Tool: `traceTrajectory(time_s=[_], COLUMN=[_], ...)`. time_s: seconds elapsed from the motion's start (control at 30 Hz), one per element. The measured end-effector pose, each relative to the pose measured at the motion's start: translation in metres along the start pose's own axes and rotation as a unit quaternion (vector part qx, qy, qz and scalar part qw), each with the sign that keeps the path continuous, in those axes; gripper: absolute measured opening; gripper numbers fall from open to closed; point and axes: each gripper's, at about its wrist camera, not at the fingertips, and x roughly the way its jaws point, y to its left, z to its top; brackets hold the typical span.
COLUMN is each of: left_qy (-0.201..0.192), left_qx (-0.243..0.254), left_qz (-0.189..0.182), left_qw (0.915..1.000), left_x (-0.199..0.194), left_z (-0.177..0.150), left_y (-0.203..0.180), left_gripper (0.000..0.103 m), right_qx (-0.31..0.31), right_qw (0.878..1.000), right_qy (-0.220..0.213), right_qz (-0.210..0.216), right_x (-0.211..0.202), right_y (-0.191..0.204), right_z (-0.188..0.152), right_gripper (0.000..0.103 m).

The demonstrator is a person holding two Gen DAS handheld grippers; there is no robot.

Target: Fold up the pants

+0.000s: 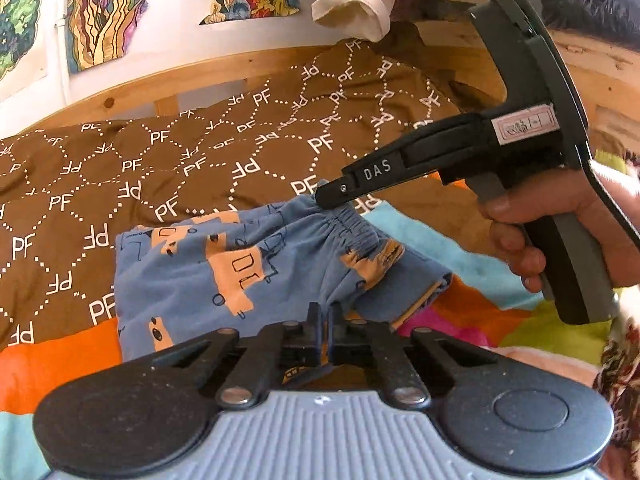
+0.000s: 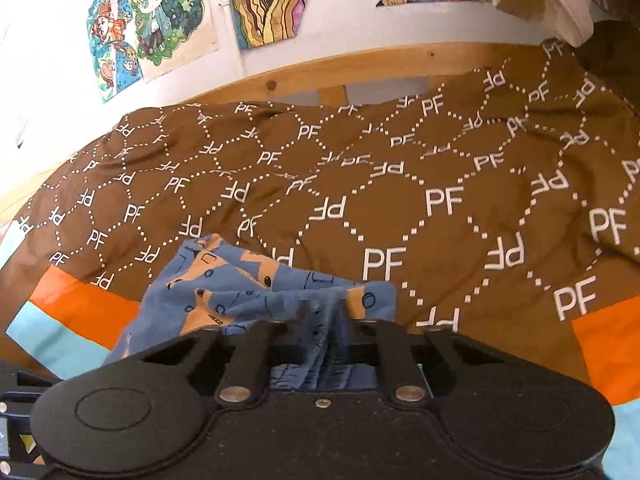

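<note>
Left gripper point(image 1: 325, 330) clamped on pants point(image 1: 224, 268) edge; right gripper point(image 2: 323, 320) clamped on bunched waistband (elastic gathers between fingers). Pants stretch ahead of both grippers, draped over brown blanket point(image 2: 400, 184) on bed.

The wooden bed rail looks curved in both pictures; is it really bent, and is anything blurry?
Lens effect, probably: in the left wrist view the bed rail bows upward, and likewise in the right wrist view. Both views are daylit and slightly soft; in the left view the far right edge smears.
</note>
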Motion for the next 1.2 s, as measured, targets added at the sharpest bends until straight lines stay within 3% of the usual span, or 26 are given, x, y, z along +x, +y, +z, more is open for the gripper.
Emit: traceTrajectory(time_s=[0.27,0.4,0.47,0.5,0.57,0.63,0.7,0.73,0.77,0.87,0.93,1.0,1.2], left_qy=[-0.007,0.018,0.035,0.036,0.034,0.019,0.011,0.015,0.029,0.091,0.129,0.138,0.150], left_qx=[-0.016,-0.016,-0.038,-0.052,-0.070,-0.083,-0.094,-0.102,-0.116,-0.164,-0.199,-0.225,-0.235], left_qz=[-0.027,-0.037,-0.046,-0.051,-0.050,-0.040,-0.018,0.004,0.035,0.081,0.084,0.076,0.076], left_qw=[0.9995,0.9990,0.9976,0.9967,0.9957,0.9956,0.9954,0.9947,0.9922,0.9790,0.9678,0.9615,0.9575], left_x=[-0.007,0.004,0.005,0.002,-0.007,-0.017,-0.025,-0.027,-0.025,-0.012,-0.003,-0.002,0.005], left_z=[0.007,0.000,-0.001,0.001,0.005,0.010,0.014,0.013,0.010,-0.001,-0.010,-0.016,-0.014], left_y=[0.002,0.002,0.009,0.014,0.023,0.032,0.042,0.047,0.054,0.076,0.087,0.093,0.097], left_gripper=[0.002,0.004,0.012,0.019,0.059,0.069,0.080,0.091,0.094,0.094,0.094,0.095,0.099], right_qx=[0.013,0.010,0.010,0.014,0.016,0.002,-0.016,-0.024,-0.032,-0.039,-0.040,-0.032,0.034], right_qw=[1.000,0.999,0.997,0.997,0.997,0.997,0.996,0.996,0.995,0.994,0.992,0.990,0.991], right_qy=[-0.024,0.005,0.026,0.025,0.015,0.003,-0.009,-0.014,-0.018,-0.006,0.017,0.043,0.054], right_qz=[-0.014,-0.049,-0.069,-0.073,-0.078,-0.083,-0.085,-0.086,-0.088,-0.102,-0.116,-0.129,-0.116], right_x=[-0.028,-0.019,-0.013,-0.015,-0.023,-0.031,-0.039,-0.041,-0.043,-0.039,-0.032,-0.027,-0.036], right_y=[-0.001,-0.007,-0.011,-0.012,-0.010,-0.004,0.005,0.009,0.015,0.024,0.026,0.023,0.004], right_z=[0.010,-0.001,-0.010,-0.013,-0.015,-0.014,-0.012,-0.011,-0.010,-0.016,-0.025,-0.035,-0.048], right_gripper=[0.008,0.012,0.028,0.031,0.055,0.071,0.079,0.086,0.094,0.099,0.102,0.102,0.102])
